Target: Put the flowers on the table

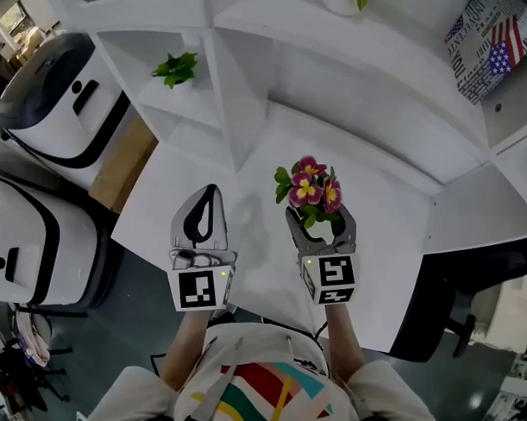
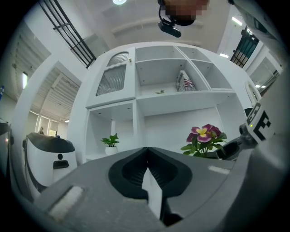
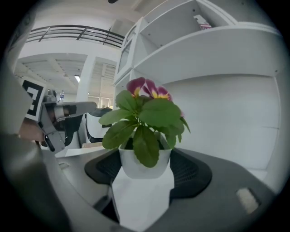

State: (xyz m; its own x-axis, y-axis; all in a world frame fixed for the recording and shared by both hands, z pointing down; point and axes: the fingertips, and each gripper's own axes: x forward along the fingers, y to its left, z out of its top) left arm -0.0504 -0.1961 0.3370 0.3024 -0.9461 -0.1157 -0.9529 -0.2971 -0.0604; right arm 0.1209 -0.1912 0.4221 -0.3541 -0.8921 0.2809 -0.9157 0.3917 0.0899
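Note:
A small white pot (image 3: 144,164) of purple and yellow flowers (image 1: 309,188) sits between the dark pads of my right gripper (image 1: 319,218), which is shut on it. The pot hangs low over the white table (image 1: 391,253); whether it touches the top I cannot tell. In the right gripper view the leaves (image 3: 146,118) spread above the jaws of the right gripper (image 3: 144,171). My left gripper (image 1: 209,196) is beside it to the left, over the table's left part, shut and empty. The left gripper (image 2: 147,171) looks toward the shelves, with the flowers (image 2: 205,137) at its right.
A white shelf unit rises behind the table, with a small green plant (image 1: 175,68) in a lower cubby and a flag-printed box (image 1: 489,41) higher up. White rounded machines (image 1: 60,95) stand on the floor at the left. A black chair (image 1: 455,285) stands at the right.

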